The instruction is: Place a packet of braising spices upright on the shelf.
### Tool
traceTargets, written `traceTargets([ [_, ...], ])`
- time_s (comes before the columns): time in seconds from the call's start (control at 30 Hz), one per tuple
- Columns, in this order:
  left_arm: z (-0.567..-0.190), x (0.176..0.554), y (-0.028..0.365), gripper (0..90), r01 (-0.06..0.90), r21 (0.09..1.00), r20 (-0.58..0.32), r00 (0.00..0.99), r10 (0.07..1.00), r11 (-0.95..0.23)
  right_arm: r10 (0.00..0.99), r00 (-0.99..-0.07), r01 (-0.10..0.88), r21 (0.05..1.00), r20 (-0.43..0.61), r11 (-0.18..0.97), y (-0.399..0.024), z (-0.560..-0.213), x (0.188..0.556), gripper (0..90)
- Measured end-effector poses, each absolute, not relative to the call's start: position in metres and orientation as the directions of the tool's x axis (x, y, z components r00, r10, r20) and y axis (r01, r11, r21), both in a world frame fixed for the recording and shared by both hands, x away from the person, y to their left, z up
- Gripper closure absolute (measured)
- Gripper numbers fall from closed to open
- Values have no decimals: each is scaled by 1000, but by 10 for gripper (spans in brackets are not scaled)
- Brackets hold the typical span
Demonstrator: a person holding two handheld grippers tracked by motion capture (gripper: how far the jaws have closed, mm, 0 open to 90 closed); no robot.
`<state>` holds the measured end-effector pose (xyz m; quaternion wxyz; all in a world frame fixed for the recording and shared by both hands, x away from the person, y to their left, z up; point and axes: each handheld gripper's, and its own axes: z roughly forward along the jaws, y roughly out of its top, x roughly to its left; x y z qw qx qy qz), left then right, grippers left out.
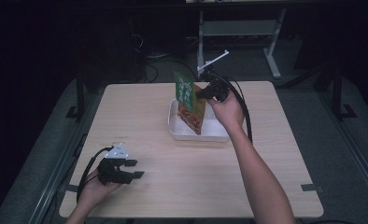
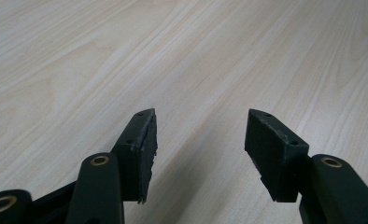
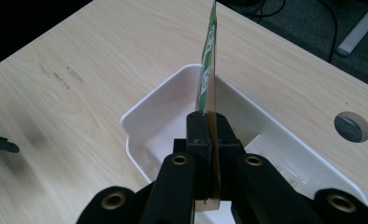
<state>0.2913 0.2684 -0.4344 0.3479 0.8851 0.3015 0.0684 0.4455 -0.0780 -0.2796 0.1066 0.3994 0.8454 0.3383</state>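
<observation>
The packet (image 1: 190, 102), green on top and orange-red below, is hanging upright over the white tray (image 1: 177, 132), its lower end down at or in the tray. The right gripper (image 1: 201, 92) is pinching its upper edge; in the right gripper view the jaws are closing tight on the thin packet (image 3: 210, 70), seen edge-on above the tray (image 3: 140, 109). The tray is sitting on the far middle of the table (image 1: 149, 116). Well apart, near the front left corner, the left gripper (image 1: 134, 169) is resting low over the bare table (image 2: 126, 56), its jaws standing wide apart and holding nothing.
</observation>
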Motion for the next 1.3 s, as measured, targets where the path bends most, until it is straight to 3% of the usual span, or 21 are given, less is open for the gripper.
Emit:
traceTargets([
  [0.87,-435,292,269,437,489,654,-88,808,583,-577,743,-661,620,636,108,459,-92,-285,443,864],
  [1.03,-435,292,269,434,491,655,-90,806,586,-575,745,-652,628,648,139,430,-102,-286,442,720],
  [1.3,-435,292,269,429,492,653,-87,804,589,-576,742,-651,632,655,160,414,-111,-285,438,643],
])
